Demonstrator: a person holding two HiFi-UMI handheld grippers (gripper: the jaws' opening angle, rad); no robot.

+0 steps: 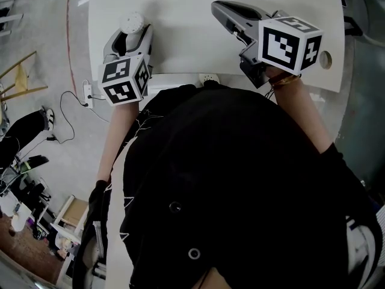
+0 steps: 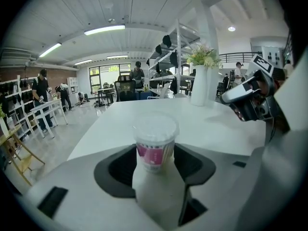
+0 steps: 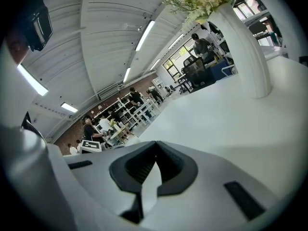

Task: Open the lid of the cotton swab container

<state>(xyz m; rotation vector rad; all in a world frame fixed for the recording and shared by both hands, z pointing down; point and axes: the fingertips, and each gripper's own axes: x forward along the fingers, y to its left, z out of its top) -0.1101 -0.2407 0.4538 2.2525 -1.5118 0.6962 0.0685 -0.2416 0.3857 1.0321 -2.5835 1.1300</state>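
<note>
The cotton swab container [image 2: 155, 143] is a small clear tub with a pink label and a clear lid on top. It stands upright between the jaws of my left gripper [image 2: 155, 163], which is shut on its lower body. In the head view the container's round white top [image 1: 131, 23] shows at the tip of the left gripper [image 1: 133, 34], over the white table [image 1: 180, 35] near its left edge. My right gripper [image 1: 216, 6] hovers over the table further right, shut with nothing between its fingers [image 3: 155, 148]. It also shows in the left gripper view [image 2: 248, 97].
A white vase of flowers [image 2: 199, 83] stands further back on the table, and it looms close in the right gripper view [image 3: 240, 47]. The table has a round hole [image 1: 325, 59] near its right edge. A power strip [image 1: 89, 92] lies on the floor at the left.
</note>
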